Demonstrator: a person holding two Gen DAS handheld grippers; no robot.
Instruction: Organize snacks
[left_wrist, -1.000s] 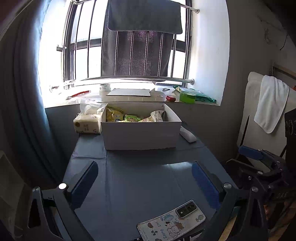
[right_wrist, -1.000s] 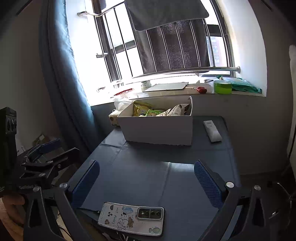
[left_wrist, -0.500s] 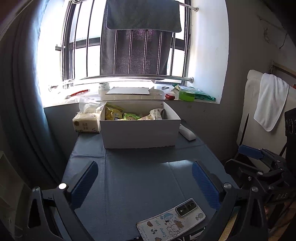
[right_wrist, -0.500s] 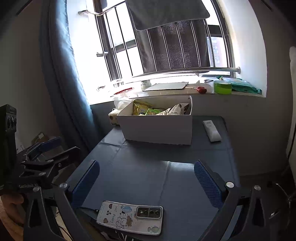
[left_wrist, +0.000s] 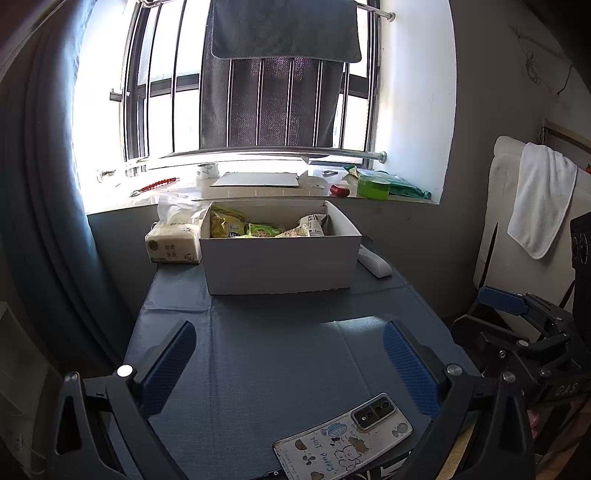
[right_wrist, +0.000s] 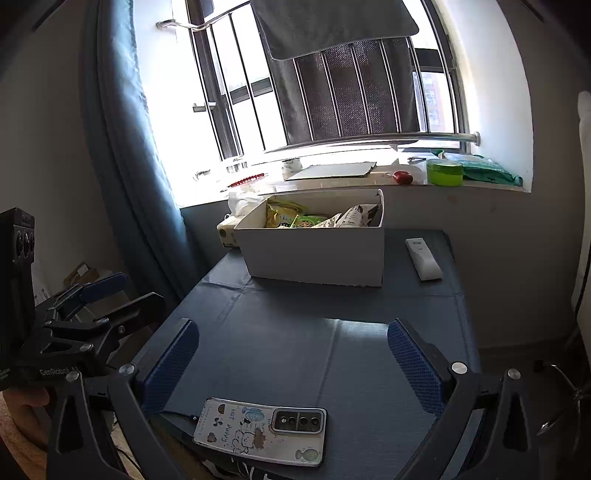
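Broadly, a table (left_wrist: 280, 354) draped in a dark blue cloth fills the middle of both views, its far end set against the wall under a barred window. Toward that far end stands a white cardboard box (left_wrist: 280, 266), open at the top and upright. Inside it lie the snacks: a yellow packet (left_wrist: 226, 224) leaning at the left end, a green packet (left_wrist: 263, 229) beside it, and a white and brown pouch (left_wrist: 313, 223) toward the right end, with a pale crumpled wrapper between them that is too small to identify. Just beside the box on its left sits a tissue pack (left_wrist: 173, 248), touching or nearly touching the box wall. On the box's right, apart from it, a white remote (right_wrist: 423, 258) lies flat on the cloth. At the near edge a phone (right_wrist: 260, 430) in a cartoon case lies face down. Nearest the cameras, the left gripper (left_wrist: 288, 363) and the right gripper (right_wrist: 295, 363) both hover above the near end of the table with their blue-padded jaws spread wide and empty.
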